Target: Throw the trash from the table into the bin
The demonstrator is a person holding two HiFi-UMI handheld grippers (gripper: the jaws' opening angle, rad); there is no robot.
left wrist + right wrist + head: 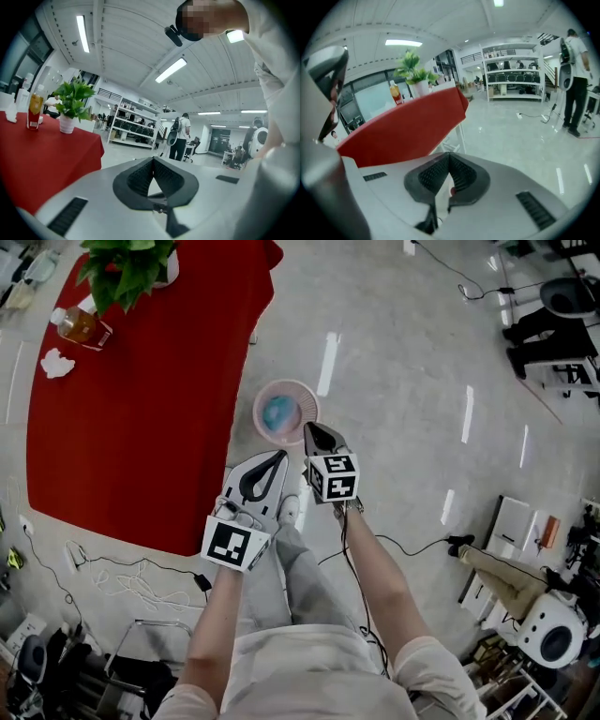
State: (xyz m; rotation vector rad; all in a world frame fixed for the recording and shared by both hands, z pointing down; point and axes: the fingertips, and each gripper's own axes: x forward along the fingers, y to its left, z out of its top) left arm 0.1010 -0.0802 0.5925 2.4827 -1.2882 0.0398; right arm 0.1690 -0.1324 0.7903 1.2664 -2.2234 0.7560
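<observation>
Head view looks down on both claws held over the floor, past the right edge of the red table (141, 409). The left claw (279, 456) is fully closed, its ribbed pads meeting with nothing between them. The right claw (312, 430) is closed and empty too, its tip just beside the pink bin (260, 399) on the floor, which has something blue (278, 413) inside. A crumpled white paper (57, 363) lies near the tabletop's left edge, well apart from both claws. A bottle (77, 325) stands just beyond it, towards the far left corner, next to a potted plant (127, 268).
</observation>
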